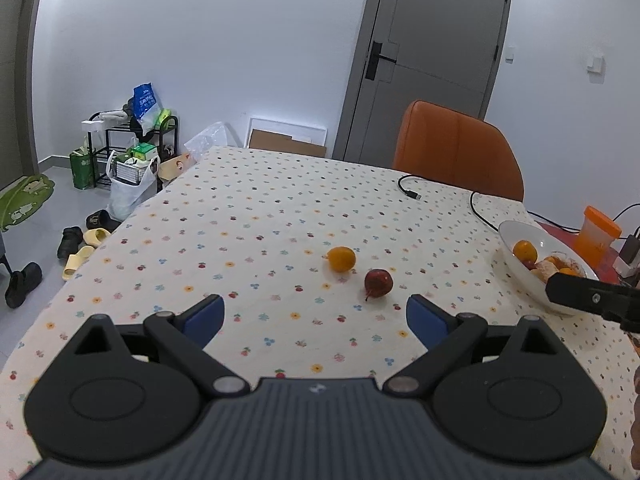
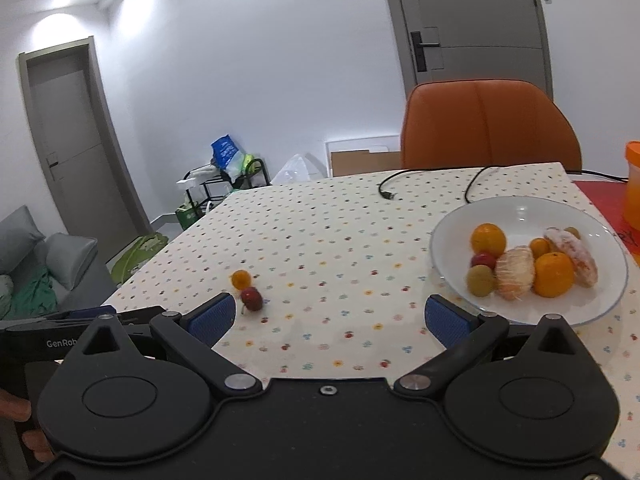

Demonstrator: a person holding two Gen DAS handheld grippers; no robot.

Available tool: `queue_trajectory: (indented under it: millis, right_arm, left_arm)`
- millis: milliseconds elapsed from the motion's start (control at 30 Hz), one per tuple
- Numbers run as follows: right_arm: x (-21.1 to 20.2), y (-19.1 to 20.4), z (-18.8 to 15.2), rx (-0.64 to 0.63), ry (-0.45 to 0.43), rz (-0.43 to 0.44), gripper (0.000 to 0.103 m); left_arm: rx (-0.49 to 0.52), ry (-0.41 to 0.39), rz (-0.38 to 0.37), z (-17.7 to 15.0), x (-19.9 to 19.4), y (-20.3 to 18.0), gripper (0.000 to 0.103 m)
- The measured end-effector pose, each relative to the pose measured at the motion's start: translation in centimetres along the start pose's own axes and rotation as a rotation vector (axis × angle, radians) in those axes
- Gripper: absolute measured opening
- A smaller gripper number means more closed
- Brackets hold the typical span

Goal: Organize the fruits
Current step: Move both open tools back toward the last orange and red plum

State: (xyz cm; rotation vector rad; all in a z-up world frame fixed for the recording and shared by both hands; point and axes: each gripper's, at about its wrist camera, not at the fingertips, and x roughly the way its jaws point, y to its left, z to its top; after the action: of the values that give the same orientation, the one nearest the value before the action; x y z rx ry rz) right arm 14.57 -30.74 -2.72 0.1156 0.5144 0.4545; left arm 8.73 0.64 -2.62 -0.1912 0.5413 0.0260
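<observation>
A small orange fruit (image 1: 341, 258) and a dark red fruit (image 1: 378, 282) lie side by side on the dotted tablecloth (image 1: 260, 216). My left gripper (image 1: 315, 316) hovers open just short of them, nothing between its blue pads. In the right wrist view the same orange fruit (image 2: 241, 279) and red fruit (image 2: 251, 298) lie to the left. A white bowl (image 2: 520, 208) at the right holds several fruits: oranges, peeled citrus, a red one, a green one. My right gripper (image 2: 329, 315) is open and empty, left of the bowl.
An orange chair (image 2: 488, 124) stands at the table's far side. Black cables (image 2: 432, 184) trail across the far cloth. An orange-lidded container (image 1: 596, 236) stands beyond the bowl (image 1: 516, 272). Shoes, bags and a rack (image 1: 132, 152) crowd the floor at the left.
</observation>
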Motion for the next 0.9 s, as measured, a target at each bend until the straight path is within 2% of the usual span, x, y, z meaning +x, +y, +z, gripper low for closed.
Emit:
queue_trajectory:
  millis: [500,800,900]
  right_arm:
    - [3.6,2.3,0.0,-0.057,0.066,0.104,0.086]
    - [5.6,3.6,0.4,-0.098,0.098,0.138,0.079]
    - [6.3,4.1,0.5,-0.114,0.105,0.146,0.077]
  left_arm:
    - [-0.036,-0.007,0.045,-0.1,0.7,2.2,0.094]
    - [-0.056,-0.013,0.049,0.2,1.6,3.3,0.087]
    - [-0.062,-0.009,0.05,0.2,1.9,3.6,0.081]
